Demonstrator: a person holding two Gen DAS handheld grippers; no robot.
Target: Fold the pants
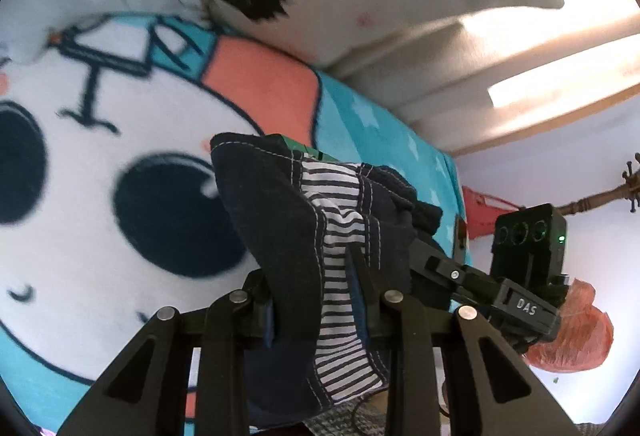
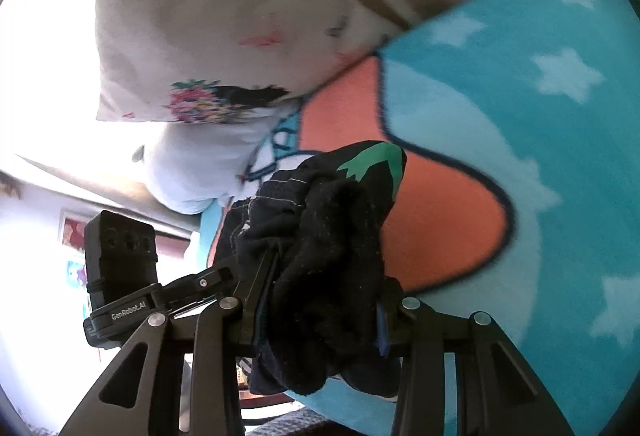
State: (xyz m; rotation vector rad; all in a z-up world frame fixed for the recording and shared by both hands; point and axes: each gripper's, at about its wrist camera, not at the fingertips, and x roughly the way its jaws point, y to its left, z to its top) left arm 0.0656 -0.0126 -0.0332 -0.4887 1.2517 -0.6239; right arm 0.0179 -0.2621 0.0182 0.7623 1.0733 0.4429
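The pants (image 1: 304, 228) are dark navy with white stitching and a black-and-white striped lining; a green print shows in the right wrist view (image 2: 376, 160). My left gripper (image 1: 316, 300) is shut on a bunched part of the pants and holds it above the blanket. My right gripper (image 2: 320, 308) is shut on another bunched, fuzzy dark part of the pants (image 2: 328, 268). The other gripper's body shows in each view, close beside: the right one (image 1: 524, 256) in the left wrist view, the left one (image 2: 120, 268) in the right wrist view. The fingertips are hidden by cloth.
A cartoon blanket (image 1: 120, 156), turquoise with white stars and an orange patch (image 2: 440, 228), covers the bed. A cream pillow with a floral print (image 2: 208, 48) lies at the head. An orange bag (image 1: 576, 332) and a wooden coat stand (image 1: 600, 196) stand by the wall.
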